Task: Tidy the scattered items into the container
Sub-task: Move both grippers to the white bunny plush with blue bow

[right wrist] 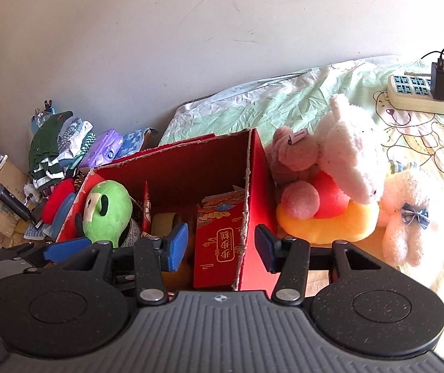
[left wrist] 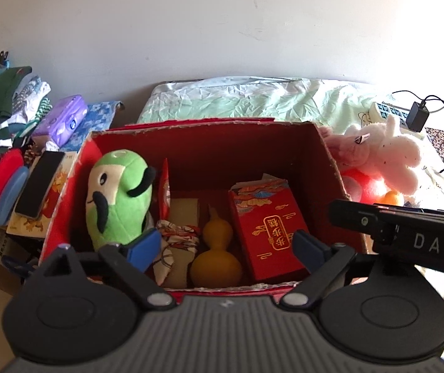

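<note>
A red cardboard box [left wrist: 203, 124] stands open on the bed. Inside it are a green plush [left wrist: 116, 199], a yellow gourd [left wrist: 217, 248], a red gift packet [left wrist: 271, 233] and a patterned cloth bundle [left wrist: 178, 242]. My left gripper [left wrist: 226, 248] hovers open over the box's near edge, with nothing between its fingers. My right gripper [right wrist: 221, 244] is open too, and the box's right wall [right wrist: 248, 186] lies between its fingers. Outside the box, to its right, lie a white plush [right wrist: 352, 152], a pink bear [right wrist: 296, 152] and a red and yellow plush [right wrist: 327, 223].
A power strip [right wrist: 414, 93] with a black charger and cables sits at the far right of the bed. Left of the box are piled clothes [left wrist: 4, 115], a purple tissue pack [left wrist: 63, 118], a flat black item [left wrist: 40, 183] and cardboard boxes [right wrist: 1, 205]. A wall stands behind.
</note>
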A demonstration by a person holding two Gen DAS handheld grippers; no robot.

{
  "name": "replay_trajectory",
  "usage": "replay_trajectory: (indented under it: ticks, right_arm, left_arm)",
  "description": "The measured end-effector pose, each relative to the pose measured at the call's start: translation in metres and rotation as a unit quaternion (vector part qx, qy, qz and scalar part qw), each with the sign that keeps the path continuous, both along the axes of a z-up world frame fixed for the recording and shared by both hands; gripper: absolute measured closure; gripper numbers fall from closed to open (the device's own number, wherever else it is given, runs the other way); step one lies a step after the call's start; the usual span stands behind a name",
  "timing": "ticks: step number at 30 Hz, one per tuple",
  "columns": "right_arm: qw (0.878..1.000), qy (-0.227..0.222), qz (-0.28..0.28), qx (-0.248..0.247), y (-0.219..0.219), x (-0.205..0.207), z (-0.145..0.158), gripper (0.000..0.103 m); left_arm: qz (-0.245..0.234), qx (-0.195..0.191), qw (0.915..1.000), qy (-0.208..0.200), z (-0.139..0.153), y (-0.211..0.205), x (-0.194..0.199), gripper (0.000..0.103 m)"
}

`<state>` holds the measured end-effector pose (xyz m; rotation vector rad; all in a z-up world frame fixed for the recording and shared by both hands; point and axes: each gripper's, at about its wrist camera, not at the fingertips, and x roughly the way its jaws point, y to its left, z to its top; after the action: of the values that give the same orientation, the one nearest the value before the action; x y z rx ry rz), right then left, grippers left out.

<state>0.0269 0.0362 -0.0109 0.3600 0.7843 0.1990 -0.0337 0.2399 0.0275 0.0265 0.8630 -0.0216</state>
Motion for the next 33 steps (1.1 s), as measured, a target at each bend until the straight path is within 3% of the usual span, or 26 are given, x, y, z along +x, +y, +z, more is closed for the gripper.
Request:
replay_trajectory:
  ticks: [8, 16, 22, 25, 30, 33]
  right_arm:
    - [1.0, 0.003, 0.002, 0.023, -0.036, -0.006, -0.005, 0.051]
    - [0.998, 0.011, -0.03, 0.051, -0.093, -0.012, -0.015, 0.051]
    - [0.995, 0.056, -0.077, 0.036, -0.142, -0.023, -0.043, 0.051]
    - [0.991, 0.082, -0.101, 0.034, -0.164, -0.03, -0.059, 0.051]
    - [0.986, 0.103, -0.121, 0.038, -0.196, -0.038, -0.072, 0.051]
    - [0.984, 0.116, -0.127, 0.054, -0.219, -0.036, -0.077, 0.05]
  left_arm:
    - [-0.012, 0.015, 0.9997, -0.017, 0.002, -0.034, -0.004, 0.015]
    - [-0.07, -0.011, 0.9963, -0.048, 0.009, -0.077, -0.007, 0.019]
    - [-0.123, -0.042, 0.9892, -0.068, 0.009, -0.12, -0.01, 0.019]
    - [-0.154, -0.054, 0.9844, -0.068, 0.0, -0.145, -0.014, 0.019]
    - [-0.183, -0.061, 0.9801, -0.044, -0.028, -0.186, -0.011, 0.019]
    - [-0.202, -0.086, 0.9755, -0.017, -0.05, -0.204, -0.001, 0.022]
